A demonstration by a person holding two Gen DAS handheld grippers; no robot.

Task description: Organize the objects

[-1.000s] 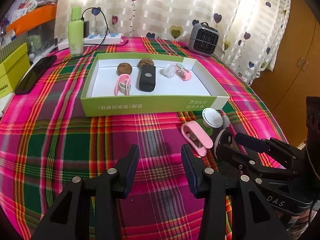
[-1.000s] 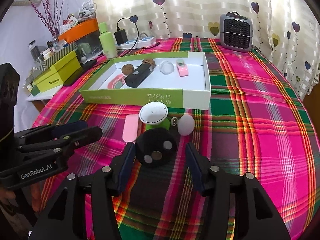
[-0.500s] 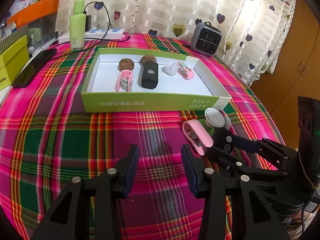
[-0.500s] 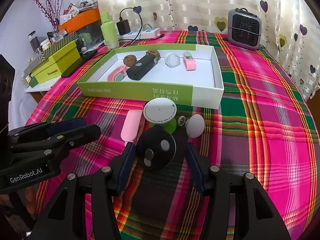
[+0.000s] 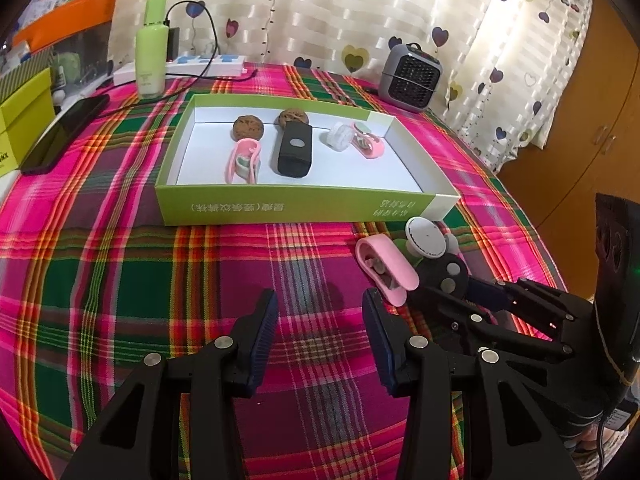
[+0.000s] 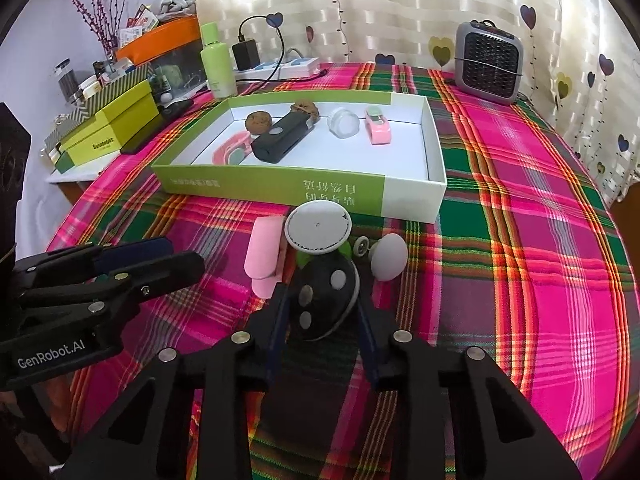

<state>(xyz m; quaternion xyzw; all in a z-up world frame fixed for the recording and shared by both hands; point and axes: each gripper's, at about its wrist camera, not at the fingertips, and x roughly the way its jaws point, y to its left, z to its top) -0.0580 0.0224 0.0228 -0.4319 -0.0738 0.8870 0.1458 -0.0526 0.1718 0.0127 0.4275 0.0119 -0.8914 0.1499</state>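
Now the right hand-held gripper [image 6: 322,306] pinches the tilted black disc [image 6: 322,304]; the left hand-held gripper [image 5: 320,324] hangs spread; the green box [image 5: 280,210] holds a black case [image 5: 295,150] lying lengthwise front-to-back.

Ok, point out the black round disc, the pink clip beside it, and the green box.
black round disc [image 6: 322,304], right wrist view, on its dotted top face.
pink clip [image 6: 262,254], right wrist view, on its flat back.
green box [image 6: 256,184], right wrist view, on its near wall.
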